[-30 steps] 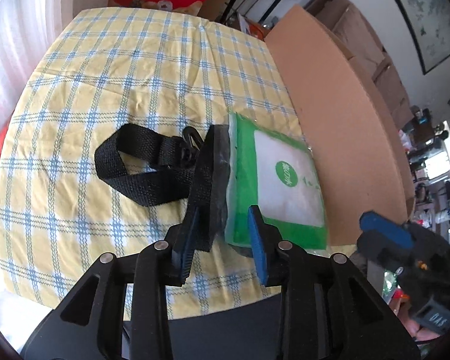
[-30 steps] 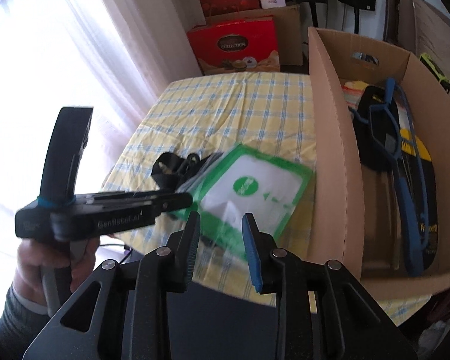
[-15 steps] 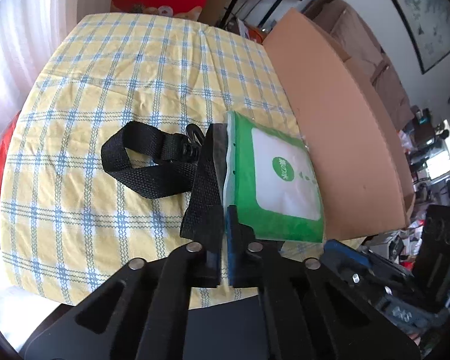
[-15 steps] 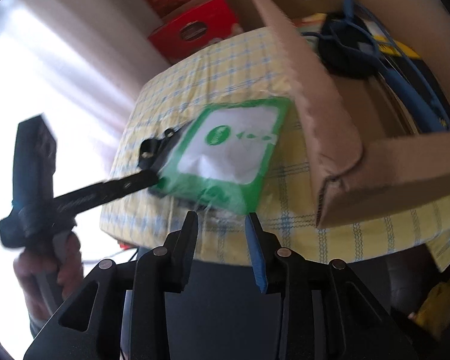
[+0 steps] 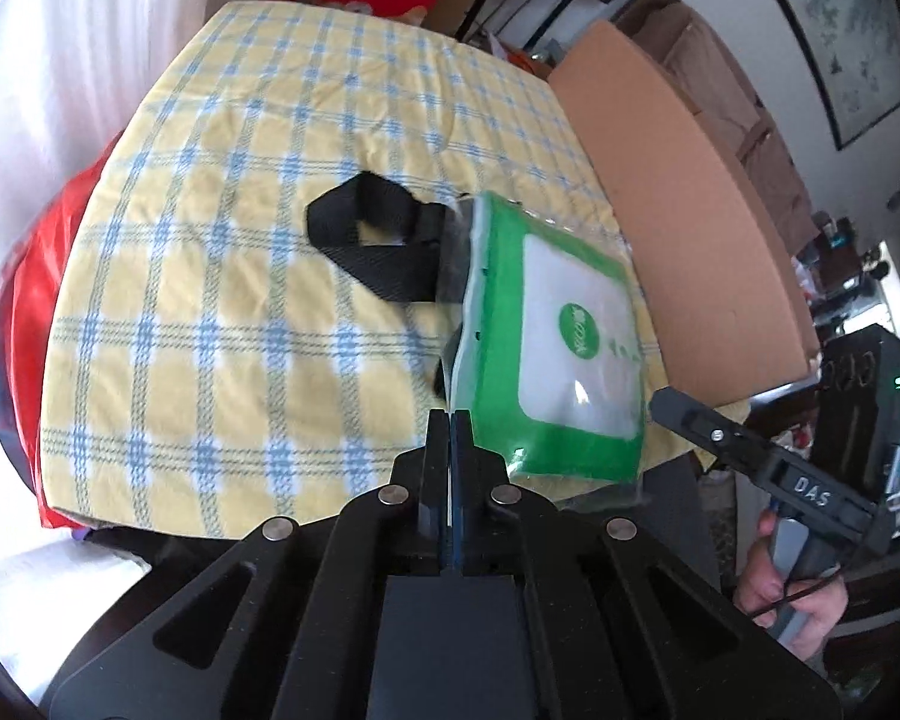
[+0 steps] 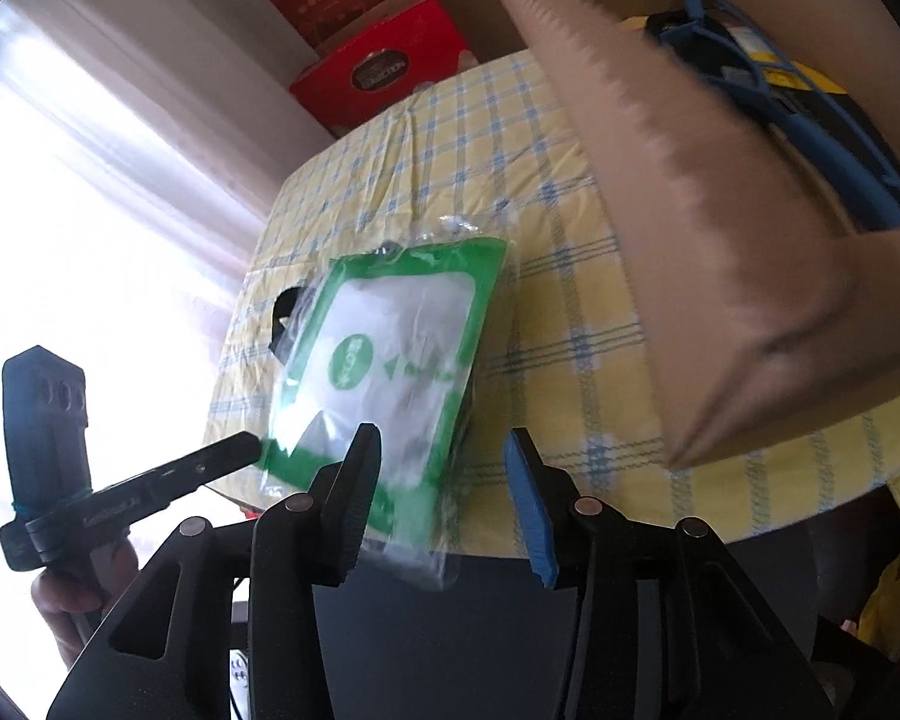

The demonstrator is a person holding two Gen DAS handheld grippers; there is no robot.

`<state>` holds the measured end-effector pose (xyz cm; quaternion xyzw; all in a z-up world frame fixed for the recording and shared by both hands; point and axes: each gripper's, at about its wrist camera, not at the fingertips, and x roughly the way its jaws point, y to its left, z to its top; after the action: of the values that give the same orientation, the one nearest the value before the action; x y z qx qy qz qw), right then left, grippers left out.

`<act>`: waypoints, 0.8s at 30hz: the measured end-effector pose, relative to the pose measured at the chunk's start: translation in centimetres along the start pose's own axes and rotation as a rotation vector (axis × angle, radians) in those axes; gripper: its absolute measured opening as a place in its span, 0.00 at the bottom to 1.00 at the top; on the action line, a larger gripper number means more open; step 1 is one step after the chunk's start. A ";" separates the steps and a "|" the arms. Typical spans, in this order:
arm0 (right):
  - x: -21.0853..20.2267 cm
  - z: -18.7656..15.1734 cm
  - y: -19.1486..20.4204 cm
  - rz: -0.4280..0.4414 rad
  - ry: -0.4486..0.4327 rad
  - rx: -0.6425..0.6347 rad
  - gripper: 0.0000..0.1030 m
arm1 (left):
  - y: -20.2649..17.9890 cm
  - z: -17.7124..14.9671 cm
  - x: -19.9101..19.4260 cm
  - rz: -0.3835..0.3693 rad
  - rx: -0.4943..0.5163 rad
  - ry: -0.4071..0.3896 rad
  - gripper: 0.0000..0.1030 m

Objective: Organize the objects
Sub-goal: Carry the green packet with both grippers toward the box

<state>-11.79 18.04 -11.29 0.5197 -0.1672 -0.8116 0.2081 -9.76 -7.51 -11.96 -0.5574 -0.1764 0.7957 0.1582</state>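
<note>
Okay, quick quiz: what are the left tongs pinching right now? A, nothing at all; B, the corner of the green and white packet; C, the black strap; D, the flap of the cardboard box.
B: the left tongs are shut on the near corner of the green and white packet, lifting it off the checked tablecloth, while the black strap lies free behind it.

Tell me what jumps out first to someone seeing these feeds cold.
The green-and-white plastic packet, pinched at its near corner by the shut left hand-held gripper above the near edge of the yellow checked tablecloth. Next, the big cardboard box on the table's right side, with blue and yellow items inside. The right hand-held gripper hangs open just in front of the packet, and a black webbing strap lies behind it.
</note>
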 end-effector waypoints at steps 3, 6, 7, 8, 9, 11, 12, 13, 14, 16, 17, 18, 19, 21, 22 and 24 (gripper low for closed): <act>0.4 0.1 0.3 -0.004 -0.001 -0.009 0.43 | 0.6 0.6 0.0 0.002 -0.032 -0.012 0.04; 0.4 0.2 0.3 -0.025 -0.018 -0.032 0.43 | 0.8 1.6 0.0 -0.020 -0.046 -0.037 0.21; 0.4 0.2 0.3 -0.025 -0.018 -0.036 0.43 | 0.7 2.1 0.1 -0.029 -0.050 -0.043 0.27; 0.4 0.3 0.3 -0.025 -0.015 -0.037 0.43 | 0.6 2.4 0.3 -0.032 -0.049 -0.045 0.29; 0.4 0.4 0.3 -0.021 -0.013 -0.037 0.43 | 0.3 2.9 0.7 -0.032 -0.042 -0.043 0.31; 0.6 0.4 0.5 -0.016 -0.005 -0.048 0.43 | 0.0 3.3 1.4 -0.047 -0.035 -0.030 0.31; 0.6 0.4 0.6 -0.018 -0.004 -0.053 0.43 | -0.3 3.6 2.0 -0.061 -0.033 -0.011 0.31; 0.6 0.5 0.7 -0.021 -0.003 -0.060 0.43 | -0.3 3.5 2.2 -0.065 -0.030 -0.004 0.31; 0.6 0.4 0.8 -0.020 -0.003 -0.064 0.42 | -0.6 3.6 2.7 -0.065 -0.023 0.004 0.31; 0.8 0.6 1.1 -0.030 -0.002 -0.073 0.36 | -1.1 3.4 3.2 -0.063 -0.008 0.016 0.30; 0.8 0.5 1.2 -0.032 0.000 -0.078 0.34 | -1.3 3.3 3.2 -0.054 -0.004 0.016 0.28; 0.8 0.5 1.3 -0.033 0.003 -0.085 0.32 | -1.5 3.1 3.3 -0.035 0.005 0.013 0.25; 0.8 0.5 1.3 -0.034 0.003 -0.091 0.31 | -1.7 3.0 3.1 -0.023 0.015 0.008 0.22; 0.5 0.5 1.3 -0.027 -0.006 -0.096 0.27 | -2.0 2.6 2.7 -0.010 0.035 -0.002 0.15; 0.4 0.5 1.4 -0.021 -0.012 -0.098 0.25 | -2.2 2.4 2.4 -0.010 0.046 -0.007 0.12; -0.1 0.6 1.7 -0.009 -0.032 -0.112 0.20 | -2.6 2.2 1.9 -0.010 0.058 -0.019 0.12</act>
<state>-12.04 16.72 -10.10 0.4950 -0.1226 -0.8287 0.2306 -12.27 -4.57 -11.62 -0.5442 -0.1574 0.8049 0.1764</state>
